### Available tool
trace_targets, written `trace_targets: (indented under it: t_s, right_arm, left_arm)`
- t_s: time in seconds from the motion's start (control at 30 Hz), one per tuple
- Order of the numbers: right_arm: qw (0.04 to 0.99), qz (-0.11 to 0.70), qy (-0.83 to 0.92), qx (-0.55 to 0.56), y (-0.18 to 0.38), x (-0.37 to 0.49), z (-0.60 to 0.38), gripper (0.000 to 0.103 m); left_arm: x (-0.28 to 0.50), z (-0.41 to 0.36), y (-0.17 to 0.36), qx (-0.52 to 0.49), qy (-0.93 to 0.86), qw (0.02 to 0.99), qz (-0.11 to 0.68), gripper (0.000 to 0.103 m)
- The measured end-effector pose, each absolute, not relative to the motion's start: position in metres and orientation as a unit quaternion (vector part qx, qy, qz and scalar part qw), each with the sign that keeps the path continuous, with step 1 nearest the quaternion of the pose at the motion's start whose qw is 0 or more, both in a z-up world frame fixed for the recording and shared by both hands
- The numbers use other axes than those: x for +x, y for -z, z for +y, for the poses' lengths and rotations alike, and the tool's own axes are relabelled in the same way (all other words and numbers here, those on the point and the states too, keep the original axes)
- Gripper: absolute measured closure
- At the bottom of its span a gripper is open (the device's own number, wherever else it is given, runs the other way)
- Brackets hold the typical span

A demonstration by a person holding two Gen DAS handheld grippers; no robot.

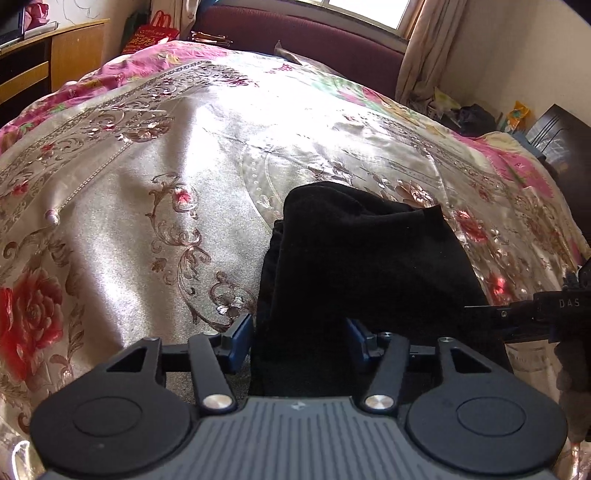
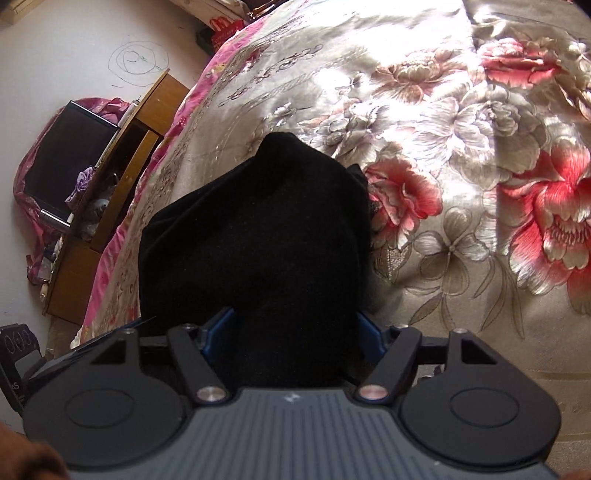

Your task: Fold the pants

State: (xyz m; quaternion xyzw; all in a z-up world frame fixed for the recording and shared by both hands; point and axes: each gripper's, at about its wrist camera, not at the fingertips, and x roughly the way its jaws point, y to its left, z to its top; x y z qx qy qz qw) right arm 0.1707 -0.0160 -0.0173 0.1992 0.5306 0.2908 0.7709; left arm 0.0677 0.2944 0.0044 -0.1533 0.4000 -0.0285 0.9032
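Note:
The black pants point(image 1: 354, 258) lie bunched on a shiny floral bedspread point(image 1: 166, 155). My left gripper point(image 1: 301, 339) has its blue fingers on either side of a thick fold of the pants and is shut on it. My right gripper point(image 2: 291, 339) likewise has blue fingers around a bundle of the black pants point(image 2: 258, 229) and is shut on it. The fabric hides both sets of fingertips. The right gripper's body also shows in the left wrist view point(image 1: 554, 310) at the right edge.
The bedspread point(image 2: 461, 147) covers the whole bed. A dark red headboard point(image 1: 295, 33) and a curtained window stand at the far end. A wooden desk point(image 1: 55, 55) with a dark screen point(image 2: 70, 158) stands to the left. Clutter lies at the right wall point(image 1: 472, 114).

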Motion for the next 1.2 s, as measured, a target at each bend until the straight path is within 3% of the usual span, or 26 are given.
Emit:
trace_targets:
  t_s: [0.07,0.17,0.2,0.27,0.37,0.57,0.67,0.8,0.93,0.97,1.2]
  right_arm:
    - [0.762,0.535,-0.296,0.211,0.026,0.17,-0.007,0.027]
    - [0.771,0.524,-0.291,0.214,0.034,0.17,0.007,0.026]
    - [0.773,0.523,-0.287,0.217,0.032,0.168,0.008,0.03]
    - [0.769,0.524,-0.288,0.227,0.028,0.166,0.0,0.06]
    - [0.741,0.527,-0.31,0.277,0.022,0.156,-0.031,0.07]
    - [0.749,0.528,-0.284,0.282,0.007,0.117,-0.098,0.071]
    - [0.75,0.534,-0.269,0.284,0.01,0.113,-0.123,0.059]
    - [0.753,0.529,-0.257,0.296,0.012,0.127,-0.135,0.056]
    - [0.758,0.515,-0.253,0.312,0.022,0.154,-0.134,0.045]
    - [0.759,0.517,-0.248,0.308,0.027,0.161,-0.133,0.042]
    - [0.76,0.503,-0.247,0.329,0.033,0.137,-0.18,0.044]
  left_arm:
    - [0.079,0.297,0.005,-0.169,0.04,0.894,0.412,0.016]
    - [0.089,0.291,0.018,-0.199,0.044,0.881,0.426,0.015]
    - [0.087,0.285,0.017,-0.184,0.039,0.887,0.422,0.016]
    - [0.079,0.271,0.008,-0.155,0.038,0.896,0.415,0.02]
    - [0.068,0.248,-0.002,-0.128,0.064,0.897,0.419,0.021]
    - [0.046,0.186,-0.01,-0.105,0.137,0.888,0.426,0.022]
    - [0.047,0.161,-0.012,-0.064,0.141,0.892,0.425,0.021]
    - [0.054,0.163,-0.022,-0.073,0.132,0.887,0.436,0.021]
    - [0.055,0.151,-0.016,-0.041,0.127,0.884,0.448,0.02]
    - [0.056,0.151,-0.013,-0.038,0.124,0.882,0.452,0.015]
    - [0.057,0.162,-0.004,-0.104,0.108,0.871,0.468,0.013]
